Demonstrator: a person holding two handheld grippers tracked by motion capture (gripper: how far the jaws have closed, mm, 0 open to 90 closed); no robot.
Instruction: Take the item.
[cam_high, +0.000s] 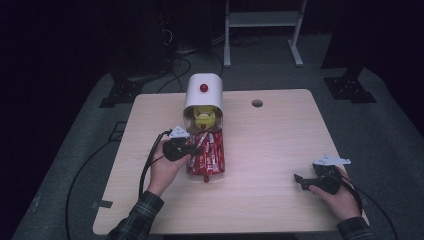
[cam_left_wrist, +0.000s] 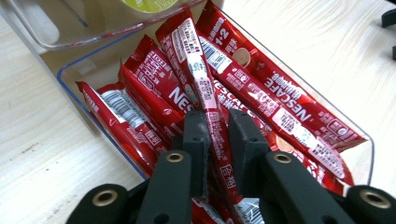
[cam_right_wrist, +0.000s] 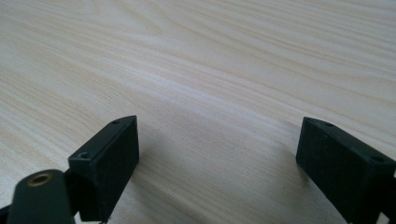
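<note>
A clear plastic tray (cam_left_wrist: 70, 88) holds several red Nescafe coffee sticks (cam_left_wrist: 275, 93) and lies at the mouth of a white dispenser (cam_high: 202, 97) with a red knob (cam_high: 204, 87). My left gripper (cam_left_wrist: 219, 116) reaches into the tray from its near left side (cam_high: 189, 150), shut on one coffee stick (cam_left_wrist: 196, 70) that runs up between its jaws. A yellow-green object (cam_high: 204, 118) sits inside the dispenser's opening. My right gripper (cam_high: 301, 182) rests low over the bare table at the front right, open with nothing between its jaws (cam_right_wrist: 217, 140).
The light wooden table (cam_high: 280, 140) has a small round hole (cam_high: 257, 103) near its far edge. Cables trail off the left side (cam_high: 147, 167). A white frame stand (cam_high: 260, 20) is on the floor beyond the table.
</note>
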